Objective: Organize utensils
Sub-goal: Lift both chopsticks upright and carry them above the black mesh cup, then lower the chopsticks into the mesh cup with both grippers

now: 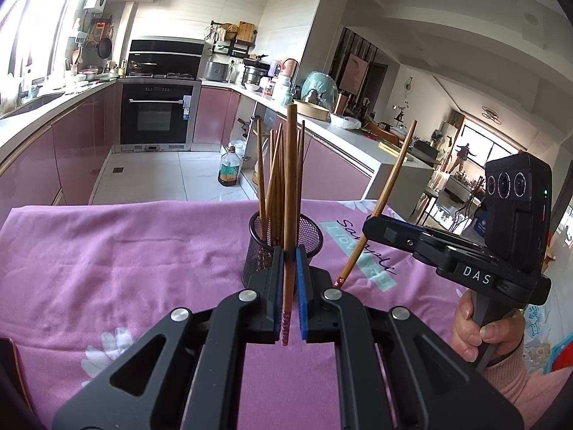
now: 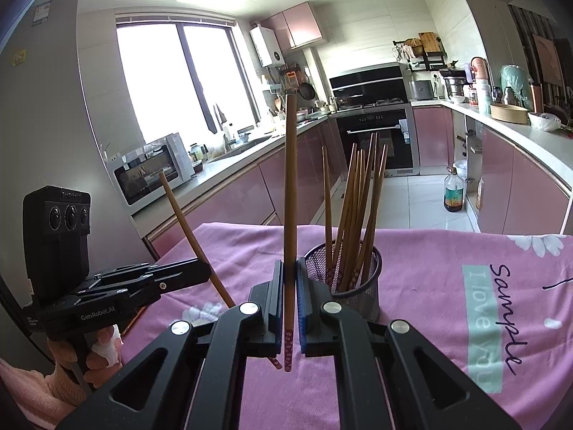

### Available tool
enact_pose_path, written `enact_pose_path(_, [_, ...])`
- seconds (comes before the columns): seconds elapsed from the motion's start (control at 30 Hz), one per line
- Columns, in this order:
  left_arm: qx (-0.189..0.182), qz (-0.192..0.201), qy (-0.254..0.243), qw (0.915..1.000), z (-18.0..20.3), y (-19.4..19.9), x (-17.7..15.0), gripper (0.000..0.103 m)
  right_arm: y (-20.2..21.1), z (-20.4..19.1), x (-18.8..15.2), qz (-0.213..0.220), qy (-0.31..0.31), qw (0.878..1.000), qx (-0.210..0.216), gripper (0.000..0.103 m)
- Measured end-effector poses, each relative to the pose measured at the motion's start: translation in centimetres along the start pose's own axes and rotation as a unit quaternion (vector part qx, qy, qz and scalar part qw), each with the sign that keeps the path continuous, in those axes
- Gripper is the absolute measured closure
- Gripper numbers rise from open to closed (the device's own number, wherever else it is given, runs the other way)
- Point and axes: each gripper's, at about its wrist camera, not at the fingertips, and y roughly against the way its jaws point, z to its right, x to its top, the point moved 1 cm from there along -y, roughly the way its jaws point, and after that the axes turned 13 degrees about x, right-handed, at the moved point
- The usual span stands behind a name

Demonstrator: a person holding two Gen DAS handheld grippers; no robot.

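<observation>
Each gripper, left gripper (image 1: 288,261) and right gripper (image 2: 290,272), clamps one chopstick upright beside the mesh cup (image 2: 343,276); the cup's base hides behind both jaws.

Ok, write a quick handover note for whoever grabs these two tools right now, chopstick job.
Left tool: shut on one chopstick, upright, just in front of the holder.
Right tool: shut on another chopstick, also upright, left of the holder.
Holder stands on the pink cloth with a bunch of chopsticks already in it.
Left to do: drop both held chopsticks into the holder.
</observation>
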Motion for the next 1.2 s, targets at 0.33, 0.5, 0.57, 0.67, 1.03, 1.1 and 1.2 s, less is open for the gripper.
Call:
enact_pose_path(0.33, [0.0, 0.012, -0.006, 0.9999, 0.5, 0.1, 1.1, 0.096, -0.1, 0.0, 0.5, 0.005, 0.005, 1.0, -0.002, 0.098])
enact_pose_path(0.5, [0.0, 0.017, -0.008, 0.9998, 0.7, 0.3, 1.5, 0.096, 0.1, 0.0, 0.8, 0.008, 0.006, 1.0, -0.003, 0.098])
enact_pose_path(0.57, [0.001, 0.02, -0.007, 0.9998, 0.6, 0.4, 1.7, 0.096, 0.1, -0.1, 1.0, 0.01, 0.008, 1.0, -0.003, 0.098])
enact_pose_path(0.67, [0.002, 0.024, -0.007, 0.9997, 0.6, 0.6, 2.0, 0.096, 0.2, -0.2, 1.1, 0.012, 0.011, 1.0, -0.003, 0.098])
enact_pose_path(1.03, [0.003, 0.045, -0.013, 0.9989, 1.0, 1.1, 3.4, 0.096, 0.2, -0.5, 1.8, 0.019, 0.022, 1.0, -0.005, 0.098])
enact_pose_path(1.1, [0.004, 0.047, -0.013, 0.9988, 1.3, 1.0, 3.7, 0.096, 0.1, -0.4, 1.9, 0.019, 0.023, 1.0, -0.005, 0.098])
enact_pose_path(1.2, [0.003, 0.05, -0.015, 0.9986, 1.5, 1.1, 4.0, 0.096, 0.1, -0.5, 2.0, 0.02, 0.025, 0.999, -0.005, 0.098])
